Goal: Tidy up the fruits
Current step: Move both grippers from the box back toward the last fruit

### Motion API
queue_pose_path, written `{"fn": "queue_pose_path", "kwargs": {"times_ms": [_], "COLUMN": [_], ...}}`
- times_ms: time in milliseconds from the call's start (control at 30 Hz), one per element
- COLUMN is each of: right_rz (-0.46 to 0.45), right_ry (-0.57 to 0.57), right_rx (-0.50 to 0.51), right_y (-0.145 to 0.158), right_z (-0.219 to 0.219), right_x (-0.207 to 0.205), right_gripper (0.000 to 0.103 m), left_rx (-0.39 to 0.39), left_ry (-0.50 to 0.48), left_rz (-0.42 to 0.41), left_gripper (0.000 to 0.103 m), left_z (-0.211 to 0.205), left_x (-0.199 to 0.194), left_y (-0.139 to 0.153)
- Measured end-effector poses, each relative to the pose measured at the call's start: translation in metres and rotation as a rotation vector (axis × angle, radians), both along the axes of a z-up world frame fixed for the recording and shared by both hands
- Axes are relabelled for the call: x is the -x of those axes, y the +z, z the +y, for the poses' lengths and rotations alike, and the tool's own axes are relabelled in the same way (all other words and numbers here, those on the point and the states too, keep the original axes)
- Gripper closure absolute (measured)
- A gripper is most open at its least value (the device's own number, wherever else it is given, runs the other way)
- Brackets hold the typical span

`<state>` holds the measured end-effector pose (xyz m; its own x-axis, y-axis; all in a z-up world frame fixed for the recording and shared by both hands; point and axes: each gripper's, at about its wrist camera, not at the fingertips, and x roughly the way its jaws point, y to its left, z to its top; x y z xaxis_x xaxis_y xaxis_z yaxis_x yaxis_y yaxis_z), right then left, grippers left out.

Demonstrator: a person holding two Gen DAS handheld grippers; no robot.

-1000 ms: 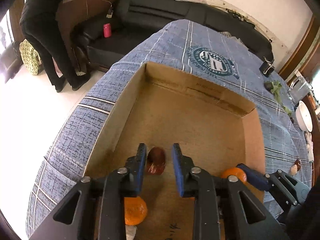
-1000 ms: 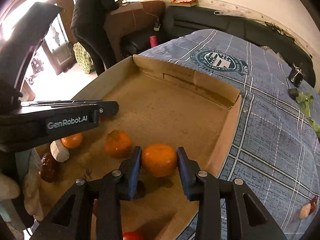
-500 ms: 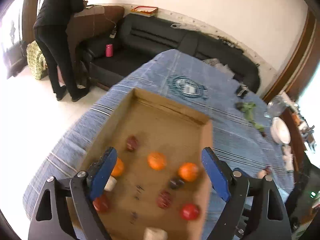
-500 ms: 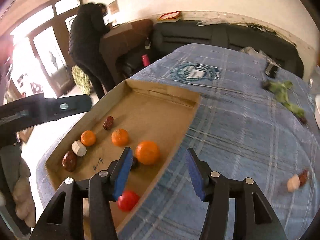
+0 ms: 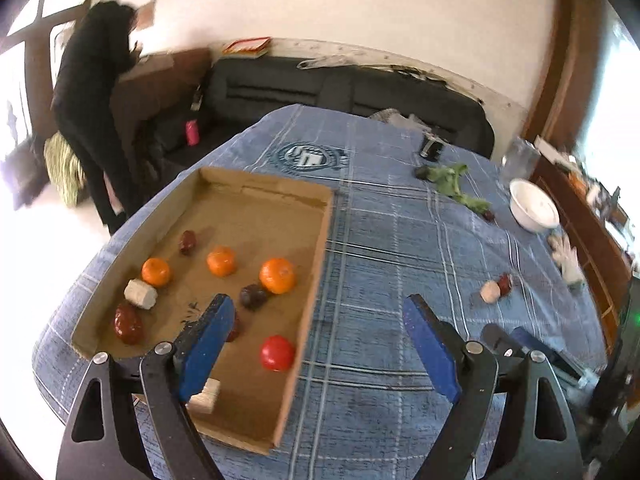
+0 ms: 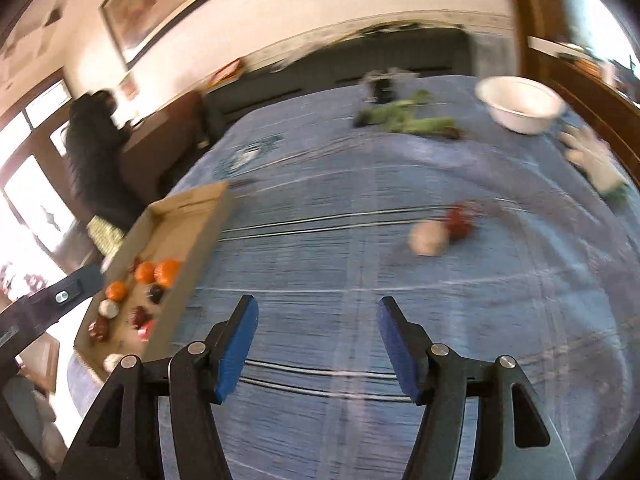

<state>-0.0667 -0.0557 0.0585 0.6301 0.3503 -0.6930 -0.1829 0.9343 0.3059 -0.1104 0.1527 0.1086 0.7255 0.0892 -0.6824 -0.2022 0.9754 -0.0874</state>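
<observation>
Left gripper [image 5: 320, 344]: jaws spread wide, nothing between them, raised above the bench over the right wall of the cardboard tray [image 5: 320, 256]. Right gripper [image 6: 316, 344]: jaws likewise wide apart and empty, over bare blue plaid cloth [image 6: 360, 240]; this view is motion-blurred. Tray contents, left wrist view: three oranges [image 5: 277, 275], [image 5: 221, 261], [image 5: 156, 272]; a red round fruit [image 5: 277, 353] near the right wall; a dark plum-like fruit [image 5: 253, 297] touching the largest orange; two dark red oblong fruits [image 5: 128, 323], [image 5: 187, 241]; two pale chunks [image 5: 140, 294], [image 5: 205, 396]. Outside the tray, well to its right on the cloth, a pale piece [image 5: 489, 291] touches a dark red fruit [image 5: 505, 283]. Farther back: leafy greens [image 5: 456, 184], white bowl [image 5: 533, 205]. The cloth carries a round crest print [image 5: 313, 157]; its lettering is too small to read. Ink scribble on the tray floor [image 5: 192, 307], illegible.
</observation>
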Motion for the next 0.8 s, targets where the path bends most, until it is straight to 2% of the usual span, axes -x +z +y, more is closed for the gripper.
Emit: {"fn": "queue_pose_path", "kwargs": {"times_ms": [133,200,400,800], "right_rz": [0.010,0.016,0.026,0.057], "right_ry": [-0.075,-0.096,-0.126,-0.128], "right_rx": [-0.003,-0.009,-0.009,-0.005], "right_y": [-0.005,-0.008,-0.016,-0.029], "right_z": [-0.033,-0.043,-0.057,-0.060], "right_x": [0.001,0.001,-0.002,-0.007], "right_gripper": [0.036,0.036,0.036,0.035], "left_rx": [-0.124,-0.153,-0.172,-0.160], "left_ry": [-0.024,-0.041,-0.064,-0.085], "left_rz": [-0.008,-0.005,0.018,0.060], "left_gripper": [0.017,0.017,0.017,0.017], "left_z": [-0.028,-0.038,-0.048,-0.054], "left_x": [0.001,-0.001,-0.008,-0.022], "left_y": [-0.001,-0.002,-0.008,-0.022]}}
